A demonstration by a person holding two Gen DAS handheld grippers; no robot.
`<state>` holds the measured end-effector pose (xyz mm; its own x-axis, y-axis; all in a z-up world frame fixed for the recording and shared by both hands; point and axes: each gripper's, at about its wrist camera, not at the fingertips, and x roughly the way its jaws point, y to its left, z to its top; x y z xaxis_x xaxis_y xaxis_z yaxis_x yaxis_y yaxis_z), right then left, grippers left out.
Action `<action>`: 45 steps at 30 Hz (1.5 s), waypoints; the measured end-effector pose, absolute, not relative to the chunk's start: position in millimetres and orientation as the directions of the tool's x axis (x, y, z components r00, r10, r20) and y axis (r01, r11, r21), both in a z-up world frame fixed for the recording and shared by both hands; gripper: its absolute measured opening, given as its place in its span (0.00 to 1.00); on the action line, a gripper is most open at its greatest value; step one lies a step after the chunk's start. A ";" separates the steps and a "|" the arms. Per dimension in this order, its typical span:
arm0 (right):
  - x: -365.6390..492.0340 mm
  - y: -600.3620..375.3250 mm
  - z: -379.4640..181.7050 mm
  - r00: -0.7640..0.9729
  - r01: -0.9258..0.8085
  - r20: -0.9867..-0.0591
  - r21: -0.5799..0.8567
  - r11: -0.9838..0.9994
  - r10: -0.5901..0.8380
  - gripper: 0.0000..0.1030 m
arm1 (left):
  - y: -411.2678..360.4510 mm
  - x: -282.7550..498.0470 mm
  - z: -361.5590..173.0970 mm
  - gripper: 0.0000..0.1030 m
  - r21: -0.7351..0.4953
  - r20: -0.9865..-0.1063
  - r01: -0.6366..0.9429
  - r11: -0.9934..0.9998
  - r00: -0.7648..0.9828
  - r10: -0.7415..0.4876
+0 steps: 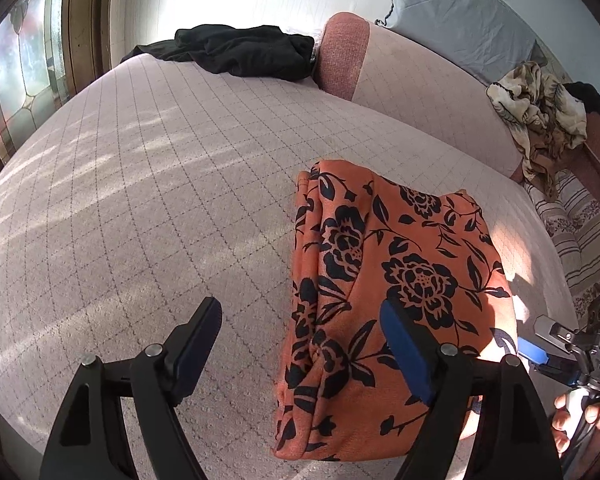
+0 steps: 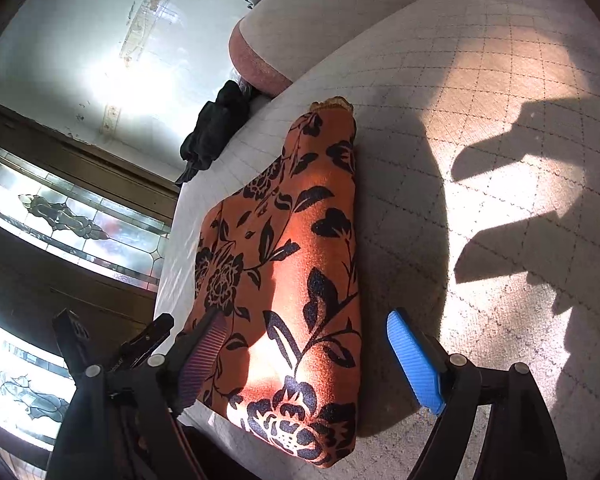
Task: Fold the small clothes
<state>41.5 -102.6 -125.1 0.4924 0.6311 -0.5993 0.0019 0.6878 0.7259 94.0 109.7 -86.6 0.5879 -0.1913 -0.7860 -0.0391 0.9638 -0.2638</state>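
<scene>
The orange cloth (image 1: 384, 280) was found already folded into a narrow, layered bundle, so most of the folding was judged done; perhaps one more fold or a tidy-up was left. It lay on the sofa seat (image 1: 140, 200), toward the front edge, printed with black flowers. The left gripper (image 1: 300, 344) and right gripper (image 2: 312, 360) were held spread wide, nothing clamped.

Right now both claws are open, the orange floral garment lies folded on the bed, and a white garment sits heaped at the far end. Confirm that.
One thing is wrong: the heaped garment at the far end is black, not white, as the left wrist view shows. The rest holds: the left claw and right claw are open, and the orange floral garment lies folded on the bed.
</scene>
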 end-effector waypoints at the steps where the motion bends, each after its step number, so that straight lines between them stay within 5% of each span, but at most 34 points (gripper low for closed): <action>1: 45.8 -101.9 -126.7 0.486 0.002 -0.604 0.724 0.690 0.632 0.83 | 114.8 97.0 -89.1 0.80 -0.309 -0.781 -0.035 0.950 0.580 -0.232; 8: 91.5 -79.1 -157.0 0.375 0.016 -0.629 0.738 0.674 0.681 0.84 | 96.8 134.7 -137.6 0.81 -0.395 -0.828 0.054 0.917 0.413 -0.380; 9: 96.0 -71.9 -159.7 0.348 -0.007 -0.634 0.735 0.678 0.690 0.72 | 92.1 130.0 -134.2 0.79 -0.361 -0.823 0.092 0.928 0.437 -0.363; 10: 97.7 -63.9 -155.5 0.343 -0.059 -0.651 0.704 0.707 0.677 0.57 | 87.8 127.4 -132.2 0.55 -0.364 -0.820 0.127 0.923 0.426 -0.382; 11: 98.2 -57.7 -150.5 0.340 -0.100 -0.677 0.663 0.741 0.652 0.45 | 86.8 126.3 -129.1 0.42 -0.395 -0.813 0.134 0.909 0.411 -0.413; 12: 98.1 -56.6 -145.5 0.340 -0.128 -0.671 0.661 0.740 0.658 0.35 | 86.3 122.8 -121.8 0.37 -0.375 -0.810 0.132 0.918 0.434 -0.394; 15: 96.2 -61.2 -121.5 0.370 -0.209 -0.653 0.635 0.744 0.661 0.31 | 77.6 110.6 -96.1 0.30 -0.365 -0.786 0.161 0.917 0.475 -0.396; 22: 111.2 -128.2 -79.6 0.489 -0.247 -0.611 0.587 0.771 0.623 0.31 | 78.8 108.6 -65.8 0.32 -0.380 -0.708 0.217 0.899 0.558 -0.433; 26: 129.9 -172.7 -120.3 0.503 -0.115 -0.665 0.581 0.805 0.552 0.39 | 88.7 132.6 -115.5 0.45 -0.268 -0.816 0.167 0.949 0.485 -0.316; 27: 131.9 -181.3 -139.1 0.481 -0.053 -0.703 0.574 0.817 0.524 0.52 | 90.4 134.6 -127.8 0.52 -0.226 -0.850 0.148 0.963 0.453 -0.269; 29: 126.8 -198.3 -167.4 0.444 0.067 -0.754 0.567 0.821 0.484 0.58 | 109.9 123.3 -125.6 0.66 -0.237 -0.823 0.114 0.965 0.503 -0.262; 38: 108.9 -188.4 -98.2 0.607 -0.123 -0.555 0.641 0.758 0.568 0.63 | 99.5 81.4 -80.4 0.69 -0.164 -0.750 0.202 0.966 0.610 -0.255; 41: 128.8 -167.5 -122.9 0.564 -0.100 -0.587 0.649 0.754 0.581 0.78 | 88.8 92.0 -114.9 0.72 -0.070 -0.844 0.167 0.983 0.515 -0.148; 45: 128.9 -158.9 -135.5 0.526 -0.037 -0.660 0.612 0.790 0.536 0.79 | 96.4 80.8 -101.8 0.76 -0.065 -0.839 0.115 0.991 0.532 -0.117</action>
